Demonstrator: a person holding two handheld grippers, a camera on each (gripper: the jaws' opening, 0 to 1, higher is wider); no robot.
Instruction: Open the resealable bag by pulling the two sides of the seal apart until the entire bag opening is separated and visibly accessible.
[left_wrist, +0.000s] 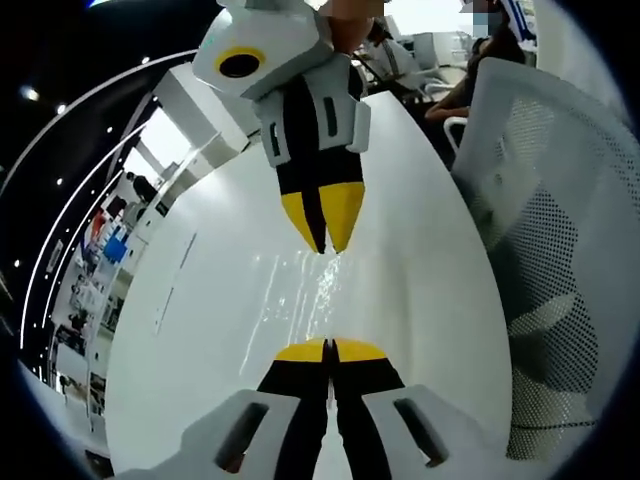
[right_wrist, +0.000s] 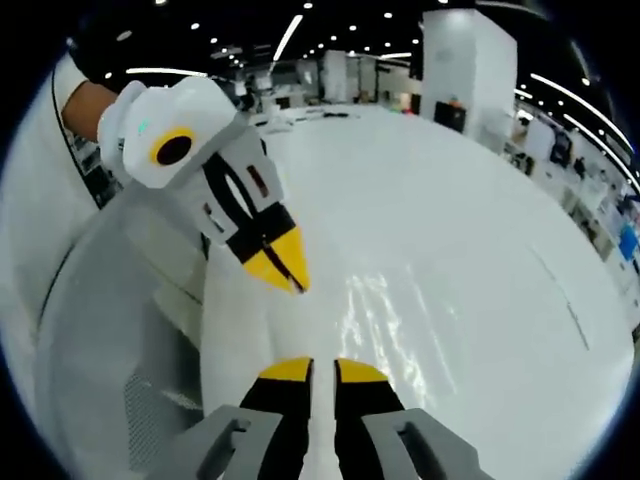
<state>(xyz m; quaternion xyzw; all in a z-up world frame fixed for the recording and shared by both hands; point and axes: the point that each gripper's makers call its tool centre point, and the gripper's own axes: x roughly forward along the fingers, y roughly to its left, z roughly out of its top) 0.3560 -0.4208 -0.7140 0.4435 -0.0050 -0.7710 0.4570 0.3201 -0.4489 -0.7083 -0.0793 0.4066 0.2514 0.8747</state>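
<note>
Left gripper (left_wrist: 329, 349): yellow-tipped jaws pressed together, pinching the near edge of a clear resealable bag (left_wrist: 300, 290) that lies on the white table (left_wrist: 200, 300). Right gripper (left_wrist: 325, 245) enters the left gripper view from 12 o'clock, tips also closed onto the bag's far edge (plastic is only a faint glare between the two tips).

In the right gripper view the right gripper (right_wrist: 322, 368) shows a narrow slit between its tips, the bag (right_wrist: 375, 320) a shiny streak just ahead at 12 to 1 o'clock. Left gripper (right_wrist: 285, 270) sits at 11 o'clock, tips clamped. Mesh chair (left_wrist: 560, 250) at 3 o'clock of the left gripper view.
</note>
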